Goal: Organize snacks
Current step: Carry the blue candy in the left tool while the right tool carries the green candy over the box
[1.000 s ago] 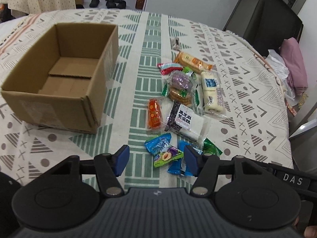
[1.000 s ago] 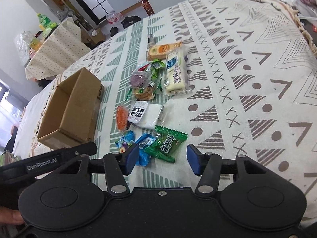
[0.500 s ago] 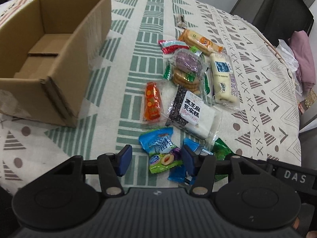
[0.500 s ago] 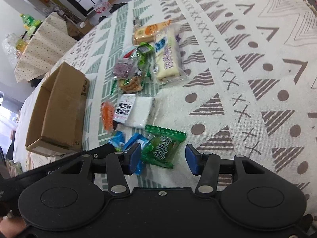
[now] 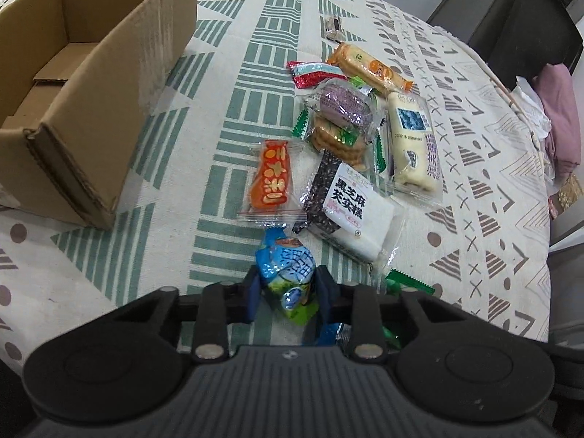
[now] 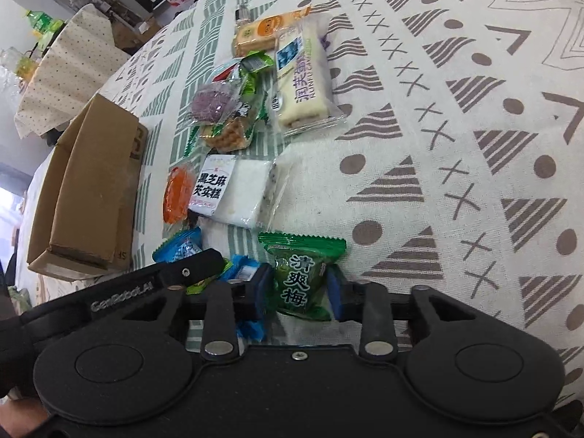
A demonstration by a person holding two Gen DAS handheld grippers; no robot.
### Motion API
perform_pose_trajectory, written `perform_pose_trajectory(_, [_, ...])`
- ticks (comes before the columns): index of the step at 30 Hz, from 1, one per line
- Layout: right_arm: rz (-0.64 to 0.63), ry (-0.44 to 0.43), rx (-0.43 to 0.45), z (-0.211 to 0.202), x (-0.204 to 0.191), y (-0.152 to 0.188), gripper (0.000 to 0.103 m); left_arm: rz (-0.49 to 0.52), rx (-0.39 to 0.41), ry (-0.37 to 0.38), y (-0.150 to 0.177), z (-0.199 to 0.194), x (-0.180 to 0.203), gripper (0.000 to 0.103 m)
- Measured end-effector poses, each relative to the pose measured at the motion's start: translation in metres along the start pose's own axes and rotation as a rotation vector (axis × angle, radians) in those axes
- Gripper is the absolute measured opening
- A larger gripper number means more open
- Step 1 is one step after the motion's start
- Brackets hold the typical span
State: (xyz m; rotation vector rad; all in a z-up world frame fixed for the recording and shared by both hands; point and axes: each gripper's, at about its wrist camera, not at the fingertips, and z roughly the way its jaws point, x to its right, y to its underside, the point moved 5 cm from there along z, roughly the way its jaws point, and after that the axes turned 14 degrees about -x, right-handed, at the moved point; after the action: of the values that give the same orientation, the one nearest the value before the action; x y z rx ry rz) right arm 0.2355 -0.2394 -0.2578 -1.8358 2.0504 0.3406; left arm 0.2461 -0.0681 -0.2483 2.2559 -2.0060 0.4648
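My left gripper [image 5: 286,292] is shut on a blue and green candy packet [image 5: 288,270] at the near end of the snack pile. My right gripper [image 6: 299,294] is shut on a green plum candy packet [image 6: 301,273] just right of it. The open cardboard box [image 5: 91,84] stands empty at the left; it also shows in the right wrist view [image 6: 91,189]. An orange packet [image 5: 272,175], a black-and-white sesame cake [image 5: 346,204], a white roll cake [image 5: 412,142] and a purple cake [image 5: 343,104] lie on the patterned cloth [image 5: 219,116].
Farther back lie a biscuit bar [image 5: 368,65], a red-ended candy [image 5: 314,71] and a small dark wrapper [image 5: 332,27]. A blue packet [image 6: 242,272] lies between the grippers. A pink bundle [image 5: 562,116] and dark furniture [image 5: 511,29] stand beyond the right edge.
Both grippers moved down and forward onto the nearest packets and closed, the left on the blue and green one, the right on the green one.
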Motion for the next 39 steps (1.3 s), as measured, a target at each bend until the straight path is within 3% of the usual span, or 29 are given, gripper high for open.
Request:
perform_pose_trajectory(21, [-0.091,-0.059,0.162,-0.041,-0.027,0.007,0.028,0.032,0.148,-0.012,0.016,-0.075,-0.004,0.025])
perform_pose_trajectory(39, [-0.207,-0.065,0.285,-0.055,-0.087,0.010,0.028,-0.031,0.299,-0.062,0.015,-0.151,-0.055,0.025])
